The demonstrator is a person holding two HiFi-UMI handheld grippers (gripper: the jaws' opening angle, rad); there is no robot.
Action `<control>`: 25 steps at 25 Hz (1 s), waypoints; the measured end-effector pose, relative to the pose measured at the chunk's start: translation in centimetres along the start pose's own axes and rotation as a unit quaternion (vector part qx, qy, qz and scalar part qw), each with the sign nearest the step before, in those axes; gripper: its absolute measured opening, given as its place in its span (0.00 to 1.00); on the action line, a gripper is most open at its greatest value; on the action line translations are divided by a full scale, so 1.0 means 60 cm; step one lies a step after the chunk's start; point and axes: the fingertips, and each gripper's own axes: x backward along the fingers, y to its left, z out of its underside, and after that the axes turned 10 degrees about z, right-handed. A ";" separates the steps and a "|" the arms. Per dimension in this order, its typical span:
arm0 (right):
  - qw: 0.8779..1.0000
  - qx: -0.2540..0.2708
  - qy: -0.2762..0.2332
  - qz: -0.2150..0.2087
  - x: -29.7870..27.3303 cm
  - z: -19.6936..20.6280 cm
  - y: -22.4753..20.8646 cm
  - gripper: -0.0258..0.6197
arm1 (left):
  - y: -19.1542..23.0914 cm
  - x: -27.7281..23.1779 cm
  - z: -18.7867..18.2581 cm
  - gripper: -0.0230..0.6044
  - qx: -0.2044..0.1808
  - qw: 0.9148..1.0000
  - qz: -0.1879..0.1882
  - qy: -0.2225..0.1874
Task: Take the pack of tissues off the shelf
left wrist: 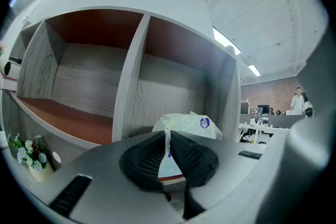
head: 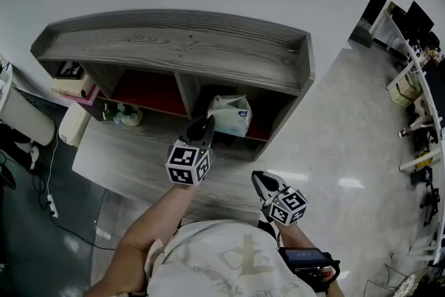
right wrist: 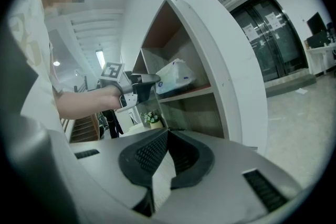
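Note:
The pack of tissues (head: pixel 229 115), pale with a blue round mark, stands in the right compartment of the grey wooden shelf (head: pixel 174 45). My left gripper (head: pixel 207 123) reaches into that compartment at the pack's left front corner. In the left gripper view its jaws are shut on a thin flap of the pack's wrapper (left wrist: pixel 168 140), and the pack (left wrist: pixel 186 124) rises just behind them. My right gripper (head: pixel 259 179) hangs back below the shelf's right end, shut and empty (right wrist: pixel 167 134). The right gripper view shows the pack (right wrist: pixel 176 75) with the left gripper (right wrist: pixel 149 81) against it.
The shelf stands on a grey wooden tabletop (head: pixel 139 156). A small pot of flowers (head: pixel 125 115) sits under the left compartment, with a pale box (head: pixel 69 83) and a white appliance (head: pixel 73 123) further left. Desks and chairs (head: pixel 417 80) fill the far right over a shiny floor.

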 end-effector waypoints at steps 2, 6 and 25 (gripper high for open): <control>1.000 0.000 -0.001 -0.002 0.003 -0.001 0.001 0.05 | -0.006 0.007 -0.001 0.10 0.000 1.000 0.002 -0.003; 1.000 0.003 -0.002 -0.007 0.007 -0.003 0.005 0.05 | -0.017 0.022 -0.002 0.10 0.002 1.000 0.008 -0.010; 0.998 0.018 0.014 -0.058 0.011 0.006 0.045 0.05 | -0.054 0.130 0.029 0.10 0.023 0.999 -0.003 -0.028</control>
